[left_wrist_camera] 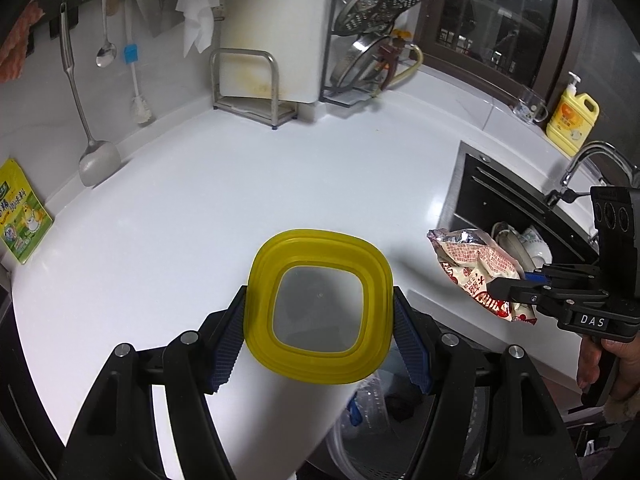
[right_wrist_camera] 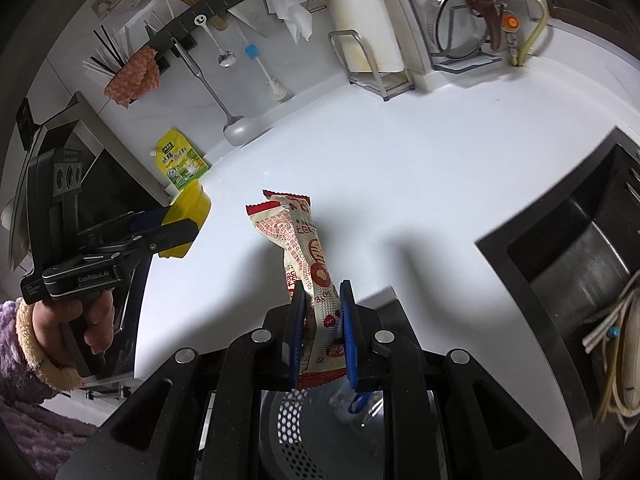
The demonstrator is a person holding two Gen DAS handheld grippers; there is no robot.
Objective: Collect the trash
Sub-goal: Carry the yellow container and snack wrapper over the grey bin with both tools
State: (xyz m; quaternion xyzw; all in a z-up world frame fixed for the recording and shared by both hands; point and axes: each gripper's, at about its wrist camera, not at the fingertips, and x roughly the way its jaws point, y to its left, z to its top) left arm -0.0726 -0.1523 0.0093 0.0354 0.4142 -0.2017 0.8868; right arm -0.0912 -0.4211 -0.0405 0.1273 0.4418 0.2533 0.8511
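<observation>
My left gripper is shut on a yellow plastic container with a clear square middle, its blue pads pressing on both sides. The right wrist view shows that gripper and the yellow container at the left, held by a hand in a purple sleeve. My right gripper is shut on a crumpled red and white snack wrapper that stands up from its jaws. From the left wrist view, the right gripper holds the wrapper near the sink's edge. Both hang over the white counter's front edge.
A perforated bin lined with a clear bag sits below both grippers. A dark sink holding dishes lies to the right, with a faucet and yellow detergent bottle. A green packet, hanging utensils and racks line the back wall.
</observation>
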